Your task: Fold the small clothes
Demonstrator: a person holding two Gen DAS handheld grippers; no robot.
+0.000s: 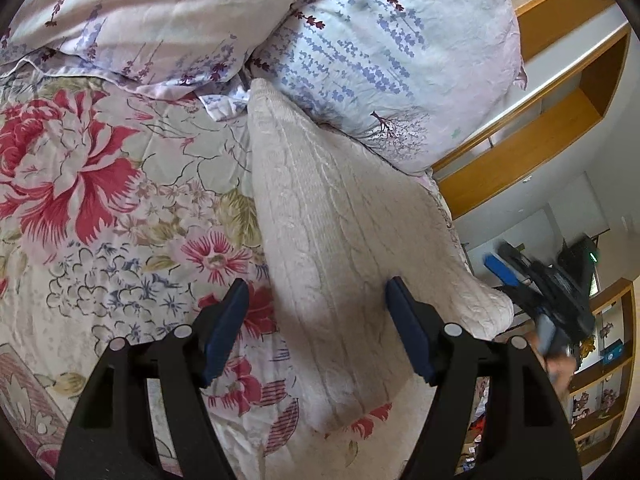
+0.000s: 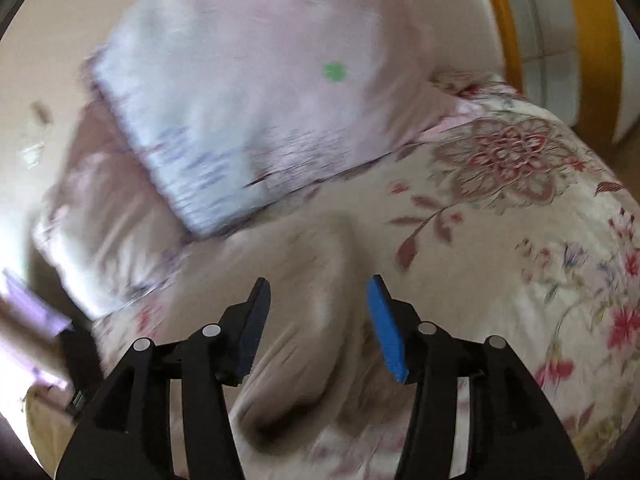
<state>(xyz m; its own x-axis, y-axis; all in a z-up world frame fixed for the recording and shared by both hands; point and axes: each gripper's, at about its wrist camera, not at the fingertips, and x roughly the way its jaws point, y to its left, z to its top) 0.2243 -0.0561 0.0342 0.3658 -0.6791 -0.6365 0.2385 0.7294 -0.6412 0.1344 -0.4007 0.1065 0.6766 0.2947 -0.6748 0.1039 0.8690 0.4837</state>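
A cream cable-knit garment (image 1: 336,232) lies folded in a long strip on the floral bedspread (image 1: 100,200), running from the pillows toward me. My left gripper (image 1: 316,292) is open and empty, its jaws wide apart above the garment's near part. My right gripper (image 2: 320,292) is open and empty above the same garment (image 2: 304,320), which is blurred in the right wrist view. The right gripper also shows in the left wrist view (image 1: 536,280), blurred, off the garment's right edge.
Two lavender-print pillows (image 1: 380,52) lie at the head of the bed, one also in the right wrist view (image 2: 256,92). A wooden headboard and shelves (image 1: 560,92) stand to the right. The floral bedspread (image 2: 520,240) spreads right of the garment.
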